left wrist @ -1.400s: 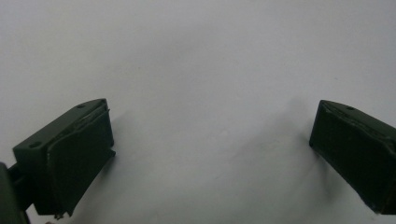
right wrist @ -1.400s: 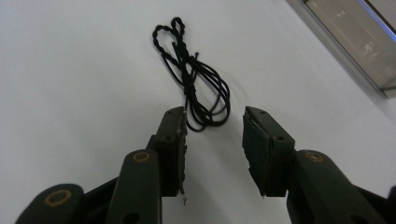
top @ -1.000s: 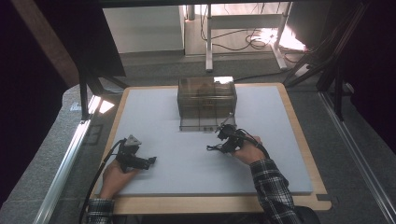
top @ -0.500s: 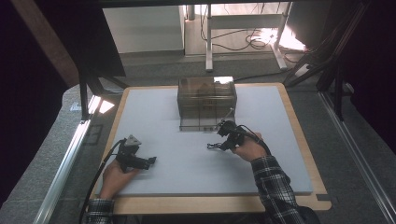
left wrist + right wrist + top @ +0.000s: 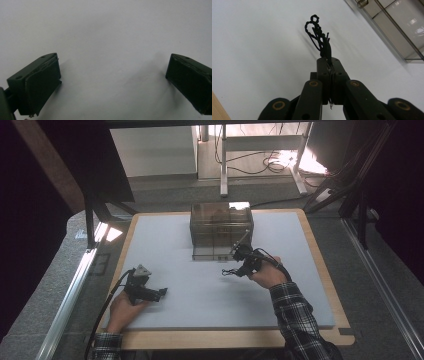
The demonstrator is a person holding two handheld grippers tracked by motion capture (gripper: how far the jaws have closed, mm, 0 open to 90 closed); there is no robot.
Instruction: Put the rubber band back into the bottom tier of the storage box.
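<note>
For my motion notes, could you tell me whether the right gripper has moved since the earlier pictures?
Yes: the right gripper, shut on a black twisted cord, has drawn slightly nearer the brown transparent box.

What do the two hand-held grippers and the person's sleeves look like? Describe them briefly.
Both grippers are black. The left gripper carries a grey three-cornered plate on top and trails a black cable; its jaws are blocky with flat pads. The right gripper has black linked bars with brass-coloured pivots. The sleeves are dark plaid.
</note>
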